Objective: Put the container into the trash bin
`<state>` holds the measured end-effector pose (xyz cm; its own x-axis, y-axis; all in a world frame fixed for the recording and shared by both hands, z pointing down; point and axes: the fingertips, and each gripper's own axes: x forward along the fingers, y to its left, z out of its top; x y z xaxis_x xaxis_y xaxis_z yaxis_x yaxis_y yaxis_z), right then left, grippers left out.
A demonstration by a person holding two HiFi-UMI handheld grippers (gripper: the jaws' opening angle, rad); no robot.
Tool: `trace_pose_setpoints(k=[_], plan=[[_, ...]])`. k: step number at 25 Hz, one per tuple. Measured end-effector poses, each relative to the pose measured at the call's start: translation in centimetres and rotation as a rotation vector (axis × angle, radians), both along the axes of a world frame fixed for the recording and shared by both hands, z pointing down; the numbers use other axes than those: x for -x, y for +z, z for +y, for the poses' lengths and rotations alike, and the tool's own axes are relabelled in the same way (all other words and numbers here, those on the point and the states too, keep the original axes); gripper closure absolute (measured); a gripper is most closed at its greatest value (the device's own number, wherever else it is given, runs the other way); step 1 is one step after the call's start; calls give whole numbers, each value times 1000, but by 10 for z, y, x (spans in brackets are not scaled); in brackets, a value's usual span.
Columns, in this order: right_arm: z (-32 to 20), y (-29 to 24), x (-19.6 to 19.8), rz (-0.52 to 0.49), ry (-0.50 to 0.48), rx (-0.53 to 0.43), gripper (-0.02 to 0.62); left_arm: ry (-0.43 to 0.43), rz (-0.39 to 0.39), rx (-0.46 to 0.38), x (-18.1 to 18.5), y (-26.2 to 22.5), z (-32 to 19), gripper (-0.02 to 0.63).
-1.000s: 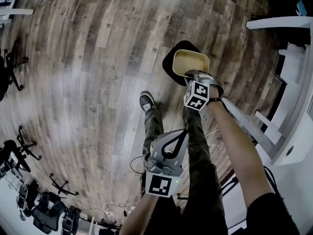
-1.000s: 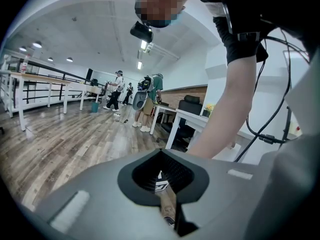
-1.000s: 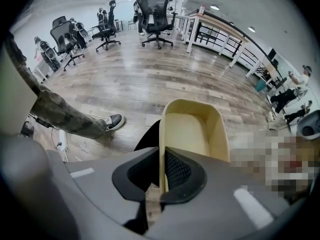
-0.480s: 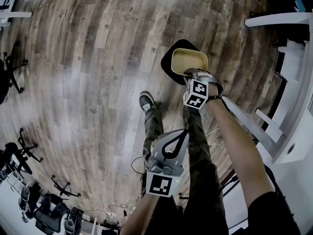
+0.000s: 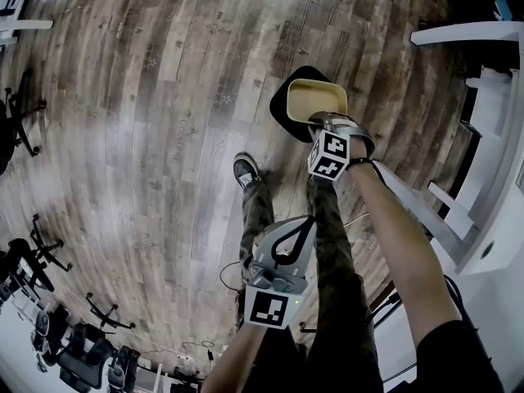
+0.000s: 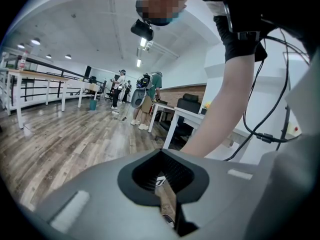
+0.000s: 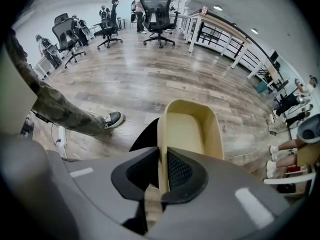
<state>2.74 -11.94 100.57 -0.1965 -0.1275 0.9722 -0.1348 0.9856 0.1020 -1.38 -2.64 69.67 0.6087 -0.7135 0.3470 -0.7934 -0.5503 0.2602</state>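
A beige, open-topped container [image 5: 318, 103] hangs over a black trash bin [image 5: 284, 105] that stands on the wood floor. My right gripper [image 5: 321, 124] points steeply down and has one wall of the container [image 7: 192, 129] between its pads. Its jaws are opening, while both pads still touch the wall. In the right gripper view the bin [image 7: 146, 136] shows as a dark wedge left of and below the container, beyond my right gripper [image 7: 163, 160]. My left gripper [image 5: 305, 222] is held low near my legs, shut with nothing in it [image 6: 161, 170].
My legs and a dark shoe [image 5: 246, 170] are just left of the bin. White desks [image 5: 483, 219] line the right side. Office chairs [image 5: 33, 252] stand at the lower left and more chairs [image 7: 157, 9] across the room. People [image 6: 145, 91] stand far off.
Hardly anything differs: the container still hangs over the bin in the right gripper, and the left gripper has stayed put.
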Motion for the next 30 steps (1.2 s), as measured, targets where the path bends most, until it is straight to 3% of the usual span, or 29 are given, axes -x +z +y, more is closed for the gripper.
trace_pose_setpoints(k=[30], plan=[[-3, 10, -8, 40, 4, 6, 531, 5, 9, 36, -1, 9, -3, 607]])
